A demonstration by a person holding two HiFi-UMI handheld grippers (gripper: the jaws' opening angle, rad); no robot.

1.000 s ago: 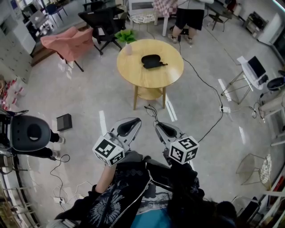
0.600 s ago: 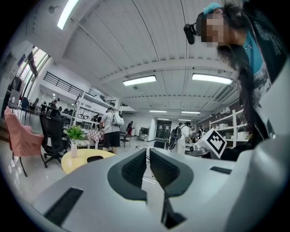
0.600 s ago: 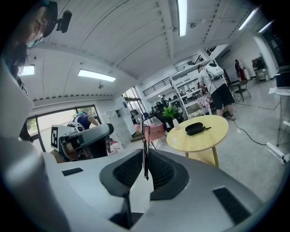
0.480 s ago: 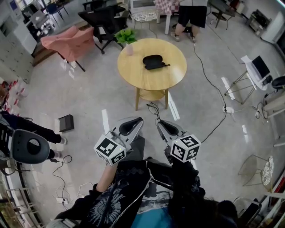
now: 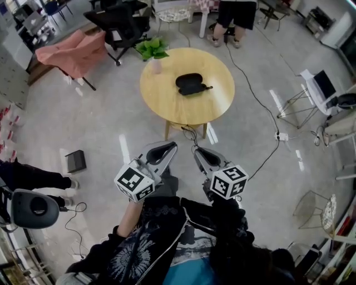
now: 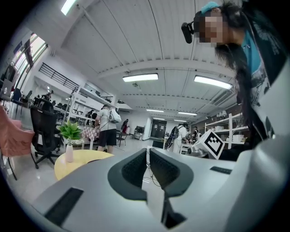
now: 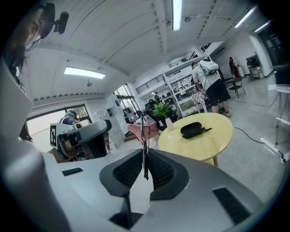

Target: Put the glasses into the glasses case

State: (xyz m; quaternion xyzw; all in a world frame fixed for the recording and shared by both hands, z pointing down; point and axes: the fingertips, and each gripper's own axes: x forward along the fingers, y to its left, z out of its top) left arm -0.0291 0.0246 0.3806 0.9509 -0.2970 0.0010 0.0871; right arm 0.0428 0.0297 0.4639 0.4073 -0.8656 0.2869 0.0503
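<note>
Glasses (image 7: 144, 129) stand edge-on in the right gripper (image 7: 145, 156), whose jaws are clamped on the thin dark frame. The left gripper (image 6: 148, 152) is just beside it, its jaws drawn together to a thin slit with nothing between them. Ahead lies bare floor, with a black cable (image 5: 192, 136) at the foot of the round wooden table (image 5: 167, 100). The black glasses case (image 5: 189, 83) lies near the table's middle, and a potted plant (image 5: 151, 50) stands at its far left edge. A pink chair (image 5: 69, 53) and a standing person (image 5: 236, 16) are beyond.
</note>
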